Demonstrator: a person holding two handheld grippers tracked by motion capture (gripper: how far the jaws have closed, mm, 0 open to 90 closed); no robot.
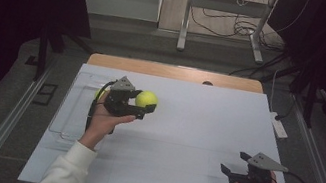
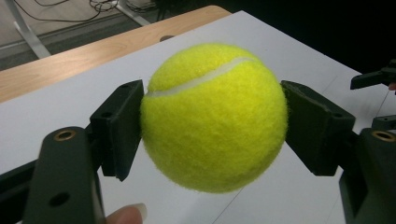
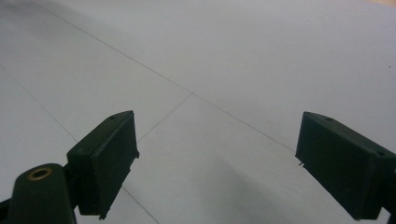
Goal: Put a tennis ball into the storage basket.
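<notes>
A yellow-green tennis ball (image 1: 147, 99) (image 2: 214, 116) is held above the white table top (image 1: 195, 127), left of centre. My left gripper (image 1: 144, 104) (image 2: 214, 128) is shut on it, and its black pads (image 2: 119, 126) press on both sides of the ball. My right gripper (image 1: 234, 163) (image 3: 215, 158) rests low near the table's front right, held in a hand. Its jaws stand open with nothing between them, and bare white table (image 3: 224, 70) lies ahead of them.
A clear plastic tray (image 1: 68, 115) lies at the table's left side, with something yellow (image 1: 100, 93) half hidden behind the left gripper. A wooden strip (image 1: 174, 72) runs along the far edge. A white block with a cable (image 1: 279, 126) lies off the right edge.
</notes>
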